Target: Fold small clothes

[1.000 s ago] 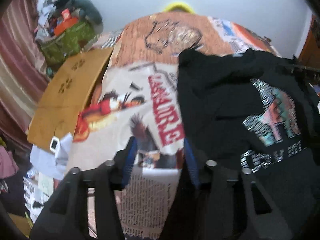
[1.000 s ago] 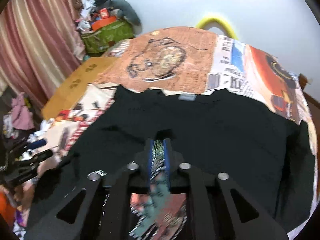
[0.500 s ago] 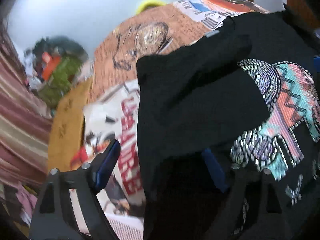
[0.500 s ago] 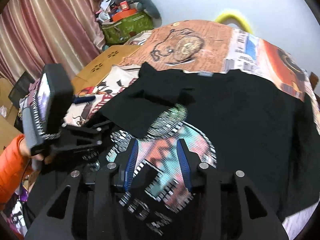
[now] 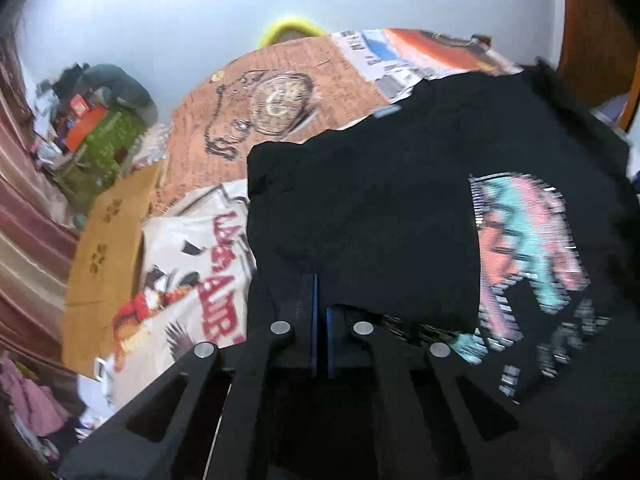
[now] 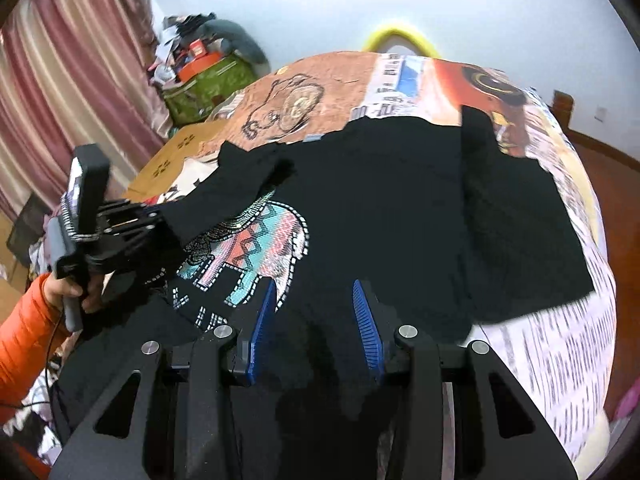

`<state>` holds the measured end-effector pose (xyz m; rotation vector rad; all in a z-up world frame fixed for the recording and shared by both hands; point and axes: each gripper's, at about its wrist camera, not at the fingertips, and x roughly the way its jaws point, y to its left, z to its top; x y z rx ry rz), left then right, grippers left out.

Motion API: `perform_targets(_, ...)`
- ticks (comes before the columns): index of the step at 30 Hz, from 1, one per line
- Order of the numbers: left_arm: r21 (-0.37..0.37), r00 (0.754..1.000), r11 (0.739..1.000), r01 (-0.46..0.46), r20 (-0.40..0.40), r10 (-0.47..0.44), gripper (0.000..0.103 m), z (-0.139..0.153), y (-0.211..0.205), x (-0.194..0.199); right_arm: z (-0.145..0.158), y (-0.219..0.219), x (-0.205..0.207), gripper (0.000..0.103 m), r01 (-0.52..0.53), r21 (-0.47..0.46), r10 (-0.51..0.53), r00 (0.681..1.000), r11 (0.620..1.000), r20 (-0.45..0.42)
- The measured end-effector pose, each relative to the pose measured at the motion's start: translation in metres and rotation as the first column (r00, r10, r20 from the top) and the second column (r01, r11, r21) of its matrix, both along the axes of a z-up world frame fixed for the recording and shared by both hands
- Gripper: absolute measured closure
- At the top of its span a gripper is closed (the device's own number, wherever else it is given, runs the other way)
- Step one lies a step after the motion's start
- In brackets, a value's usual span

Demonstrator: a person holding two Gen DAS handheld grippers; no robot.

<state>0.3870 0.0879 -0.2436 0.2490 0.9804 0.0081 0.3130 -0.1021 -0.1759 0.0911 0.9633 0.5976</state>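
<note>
A black T-shirt (image 6: 384, 200) with a colourful print (image 6: 256, 248) lies spread on the patterned bedspread (image 6: 336, 84). Its right sleeve side is folded inward. My left gripper (image 5: 320, 296) is shut on the shirt's left sleeve edge (image 5: 360, 216), which is folded over the body. It also shows in the right wrist view (image 6: 160, 220), at the shirt's left side. My right gripper (image 6: 314, 300) is open and empty, low over the shirt's lower middle. The shirt also shows in the left wrist view (image 5: 440, 140), with part of the print (image 5: 528, 240) uncovered.
A cardboard box (image 5: 108, 248) stands at the bed's left side. A cluttered green bag (image 6: 208, 84) sits by the striped curtains (image 6: 60, 92). A yellow hoop (image 6: 396, 36) stands behind the bed against the white wall. The person's orange sleeve (image 6: 24, 328) is at left.
My left gripper went from open beside the shirt to shut on the left sleeve edge, carrying it over the body. My right gripper opened, let go of the shirt and drew back.
</note>
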Motion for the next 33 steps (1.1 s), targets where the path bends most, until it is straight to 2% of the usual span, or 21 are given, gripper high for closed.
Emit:
perform_targets(3, -0.06, 0.997, 0.998, 0.015, -0.068, -0.019, 0.099, 0.0, -0.002, -0.009, 0.001, -0.009, -0.005, 0.067, 0.02, 0.027, -0.02, 1.0, 0.999, -0.001)
perform_targets(5, -0.059, 0.996, 0.998, 0.018, -0.085, -0.023, 0.087, -0.002, -0.003, -0.014, 0.002, -0.013, -0.008, 0.067, 0.03, 0.039, -0.03, 1.0, 0.999, 0.005)
perform_targets(7, -0.058, 0.994, 0.998, 0.01, -0.105, -0.016, 0.049, -0.003, -0.003, -0.02, 0.003, -0.016, -0.012, 0.067, 0.03, 0.045, -0.031, 0.999, 0.999, 0.016)
perform_targets(9, -0.056, 0.997, 0.998, -0.004, -0.079, -0.001, 0.04, 0.002, -0.001, -0.026, 0.003, -0.019, -0.015, 0.067, 0.031, 0.044, -0.033, 0.999, 0.999, 0.027)
perform_targets(13, -0.029, 0.999, 0.999, -0.033, -0.029, 0.032, 0.039, 0.02, 0.01, -0.026, 0.001, -0.03, -0.021, 0.06, 0.053, 0.022, -0.054, 0.997, 0.998, 0.053)
perform_targets(18, 0.004, 0.992, 0.992, -0.124, 0.035, 0.124, 0.033, 0.034, 0.033, 0.007, -0.005, -0.047, -0.021, 0.059, 0.095, 0.006, -0.095, 0.992, 0.995, 0.077)
perform_targets(21, 0.011, 0.981, 0.981, -0.195, 0.022, 0.195, 0.033, 0.024, 0.051, 0.045, -0.011, -0.054, -0.02, 0.059, 0.115, 0.002, -0.115, 0.99, 0.993, 0.078)
perform_targets(26, -0.023, 0.957, 0.957, -0.288, -0.051, 0.287, 0.033, -0.01, 0.078, 0.101, -0.018, -0.064, -0.017, 0.059, 0.139, -0.006, -0.138, 0.987, 0.99, 0.077)
perform_targets(33, -0.009, 0.938, 0.941, -0.338, -0.081, 0.336, 0.033, -0.042, 0.084, 0.161, -0.019, -0.086, -0.012, 0.054, 0.201, -0.021, -0.198, 0.975, 0.979, 0.096)
